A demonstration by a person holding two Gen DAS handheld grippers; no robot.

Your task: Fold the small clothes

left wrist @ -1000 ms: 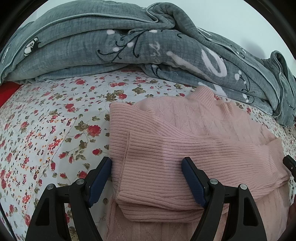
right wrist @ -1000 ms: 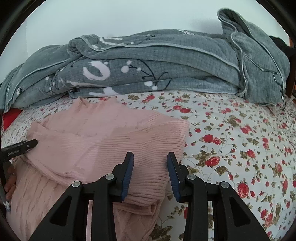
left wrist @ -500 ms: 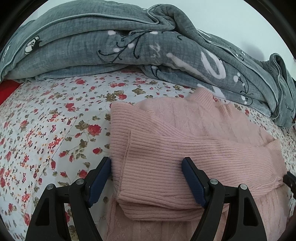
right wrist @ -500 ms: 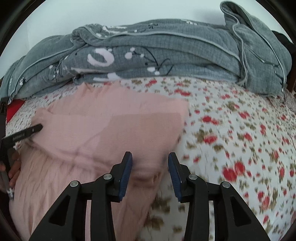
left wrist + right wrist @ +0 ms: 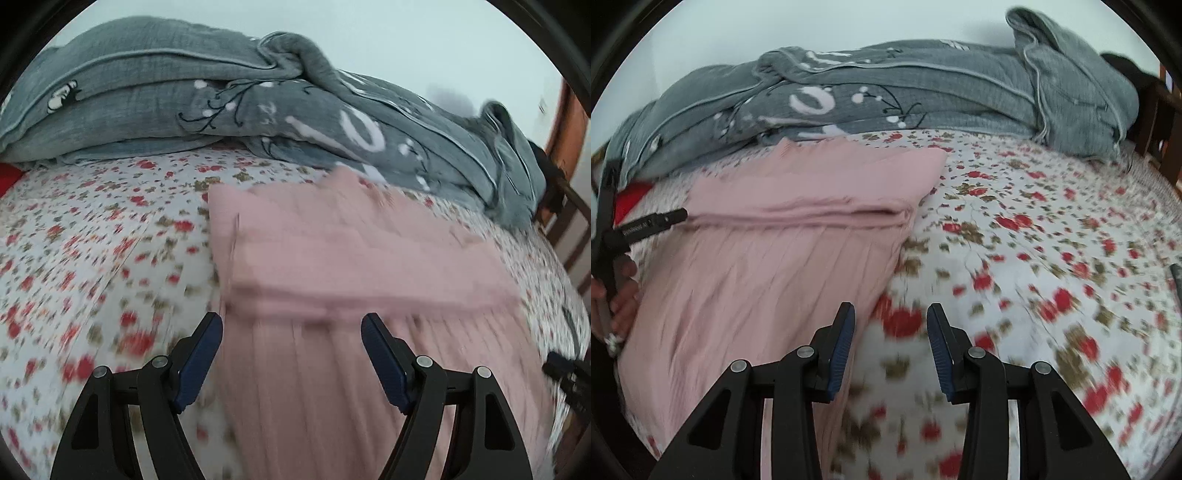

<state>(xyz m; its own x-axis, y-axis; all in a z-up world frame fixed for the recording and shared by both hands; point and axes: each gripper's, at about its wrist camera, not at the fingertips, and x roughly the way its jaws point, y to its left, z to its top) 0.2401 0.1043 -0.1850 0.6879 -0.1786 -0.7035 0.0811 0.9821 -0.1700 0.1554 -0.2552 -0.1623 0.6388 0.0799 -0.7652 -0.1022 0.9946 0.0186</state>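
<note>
Sweater (image 5: 332,266) lies beyond both grippers' spread, empty fingers (image 5: 201,354), left of the right pair (image 5: 842,339).

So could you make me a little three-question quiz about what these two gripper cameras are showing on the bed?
1. True or false: the pink sweater lies on the floral sheet with its sleeves folded across its body.
2. What is piled along the far side of the bed? A. white towels B. a grey quilt C. cardboard boxes
3. Fill in: neither the left gripper nor the right gripper holds any ____.

Key
1. True.
2. B.
3. Cloth; both sets of jaws stand apart with nothing pinched, the left over the sweater's lower part, the right at its edge, over the sheet.
</note>
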